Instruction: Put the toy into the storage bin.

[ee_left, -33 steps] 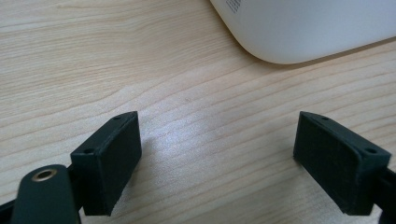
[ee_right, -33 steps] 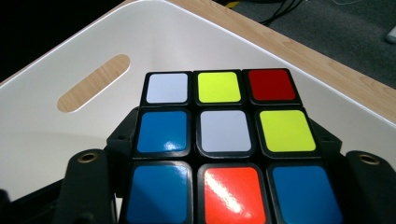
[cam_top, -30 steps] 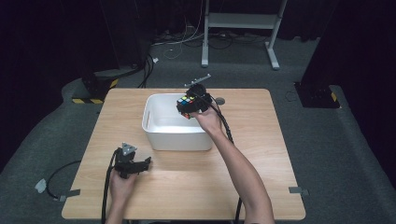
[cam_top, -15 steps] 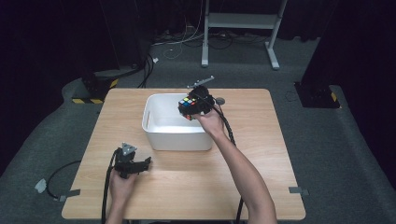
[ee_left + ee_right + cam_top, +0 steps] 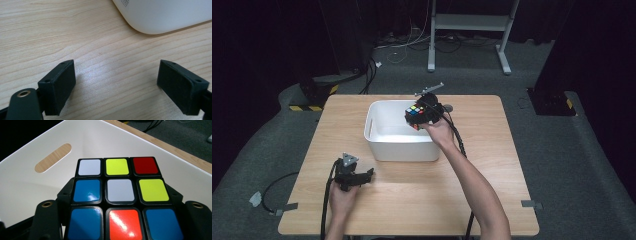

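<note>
A colour cube (image 5: 415,114) (image 5: 120,195) with mixed stickers is clamped between the jaws of my right gripper (image 5: 422,113), which holds it over the right end of the white bin (image 5: 377,145), just above the rim. In the right gripper view the cube's top face fills the foreground, and the bin's inner wall (image 5: 30,185) with its slot handle lies behind it. My left gripper (image 5: 362,176) (image 5: 117,87) rests low over the wood table (image 5: 422,200) in front of the bin's left corner, jaws wide apart with bare wood between them.
The bin's rounded corner (image 5: 155,17) is close ahead of the left gripper. A small grey tool (image 5: 429,90) lies at the table's far edge behind the bin. Cables (image 5: 277,190) trail off the table's near left side. Dark floor surrounds the table.
The right gripper has shifted slightly with the cube, staying over the bin's right end. The left gripper has not moved.
</note>
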A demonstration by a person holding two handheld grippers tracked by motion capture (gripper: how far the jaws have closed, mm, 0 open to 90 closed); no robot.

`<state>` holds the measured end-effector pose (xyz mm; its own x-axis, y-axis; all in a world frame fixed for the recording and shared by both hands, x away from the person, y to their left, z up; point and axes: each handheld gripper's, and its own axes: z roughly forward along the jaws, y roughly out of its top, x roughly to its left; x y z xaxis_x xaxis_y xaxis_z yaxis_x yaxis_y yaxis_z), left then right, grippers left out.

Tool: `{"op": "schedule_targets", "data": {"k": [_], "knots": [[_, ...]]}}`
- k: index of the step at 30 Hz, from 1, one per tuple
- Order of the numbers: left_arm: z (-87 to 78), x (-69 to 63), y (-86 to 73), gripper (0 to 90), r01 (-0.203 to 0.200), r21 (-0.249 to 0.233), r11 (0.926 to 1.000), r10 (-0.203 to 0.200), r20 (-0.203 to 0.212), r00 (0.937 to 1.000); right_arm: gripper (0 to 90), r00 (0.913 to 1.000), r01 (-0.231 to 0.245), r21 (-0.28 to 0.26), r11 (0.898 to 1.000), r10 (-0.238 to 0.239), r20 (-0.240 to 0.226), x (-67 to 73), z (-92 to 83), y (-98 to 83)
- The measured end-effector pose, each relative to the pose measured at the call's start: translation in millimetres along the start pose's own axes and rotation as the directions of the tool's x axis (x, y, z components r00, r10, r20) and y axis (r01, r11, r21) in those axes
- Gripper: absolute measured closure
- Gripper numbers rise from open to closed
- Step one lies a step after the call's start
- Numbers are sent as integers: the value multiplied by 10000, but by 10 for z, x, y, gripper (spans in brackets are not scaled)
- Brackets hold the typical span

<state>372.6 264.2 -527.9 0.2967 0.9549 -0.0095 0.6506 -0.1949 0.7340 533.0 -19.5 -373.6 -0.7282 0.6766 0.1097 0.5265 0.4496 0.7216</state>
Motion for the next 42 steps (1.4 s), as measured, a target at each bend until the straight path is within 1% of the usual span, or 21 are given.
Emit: {"op": "schedule_targets", "data": {"k": [14,26,42], "knots": [[1,0,-1,154,-5,-7,10000,5,-1,10000,331,9998,171,-26,9999,-171,-33,24,-54,-65],[1,0,-1,155,-3,-7,10000,3,0,10000,331,10000,32,-107,9999,-32,-46,2,-95,-115],[1,0,-1,154,-5,-6,10000,5,-2,10000,331,9999,20,-193,9998,-22,-115,-13,-136,-185]]}}
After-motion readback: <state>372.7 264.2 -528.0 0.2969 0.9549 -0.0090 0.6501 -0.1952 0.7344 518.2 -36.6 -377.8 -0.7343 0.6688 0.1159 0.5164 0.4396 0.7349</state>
